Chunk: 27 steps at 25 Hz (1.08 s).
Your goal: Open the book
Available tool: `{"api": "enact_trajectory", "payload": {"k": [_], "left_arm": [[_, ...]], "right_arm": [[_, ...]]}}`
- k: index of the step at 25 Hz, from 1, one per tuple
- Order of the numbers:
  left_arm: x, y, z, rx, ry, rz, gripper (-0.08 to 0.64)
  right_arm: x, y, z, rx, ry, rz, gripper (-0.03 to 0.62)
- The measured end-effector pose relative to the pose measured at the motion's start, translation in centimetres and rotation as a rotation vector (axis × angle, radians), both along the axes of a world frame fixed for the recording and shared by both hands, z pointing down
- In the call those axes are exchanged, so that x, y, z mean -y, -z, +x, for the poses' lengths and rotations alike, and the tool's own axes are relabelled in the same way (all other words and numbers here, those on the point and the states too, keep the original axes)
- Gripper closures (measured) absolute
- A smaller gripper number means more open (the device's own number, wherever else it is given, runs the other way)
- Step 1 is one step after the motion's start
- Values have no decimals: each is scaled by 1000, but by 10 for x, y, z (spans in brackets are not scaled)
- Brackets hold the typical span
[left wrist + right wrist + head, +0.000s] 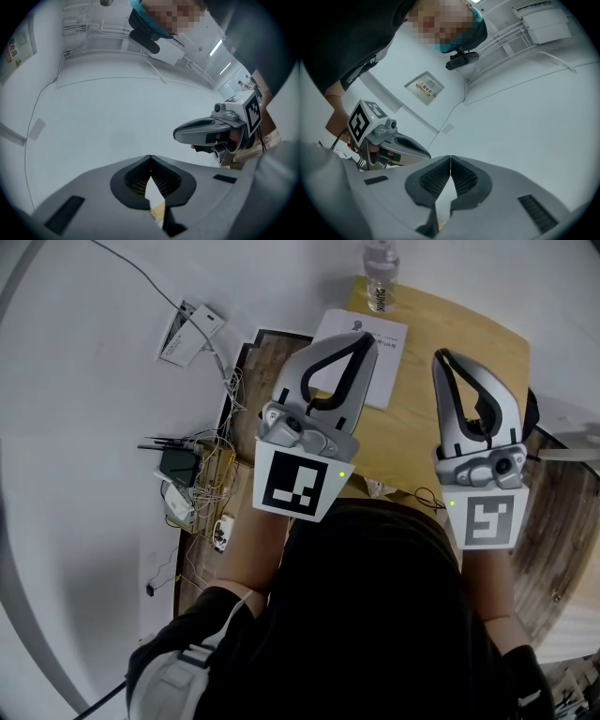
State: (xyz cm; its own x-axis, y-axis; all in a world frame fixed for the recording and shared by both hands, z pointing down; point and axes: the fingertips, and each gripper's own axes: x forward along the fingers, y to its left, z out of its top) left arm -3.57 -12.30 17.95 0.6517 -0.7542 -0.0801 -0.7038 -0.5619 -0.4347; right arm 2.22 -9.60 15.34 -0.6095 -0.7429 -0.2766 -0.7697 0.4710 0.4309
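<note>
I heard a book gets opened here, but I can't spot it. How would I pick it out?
Find the light wooden table at the top of the head view. Near its left edge, just below the upright clear water bottle, lies the book. Unlike the bottle, it is flat and white, with a little dark print.

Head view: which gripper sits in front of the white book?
The left gripper: it overlaps the white book, while the right gripper has only bare wooden table behind it.

White wall (75, 381), wooden table (450, 352), plank floor (562, 521)
</note>
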Motion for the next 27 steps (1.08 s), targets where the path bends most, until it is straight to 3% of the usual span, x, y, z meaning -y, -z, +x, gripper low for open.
{"api": "enact_trajectory", "payload": {"k": [5, 27], "left_arm": [[0, 2, -5, -4, 8, 10, 551], [-5, 7, -25, -14, 51, 17, 551]], "right_arm": [[0, -6, -4, -66, -40, 12, 563], [-1, -6, -21, -46, -5, -1, 563]]}}
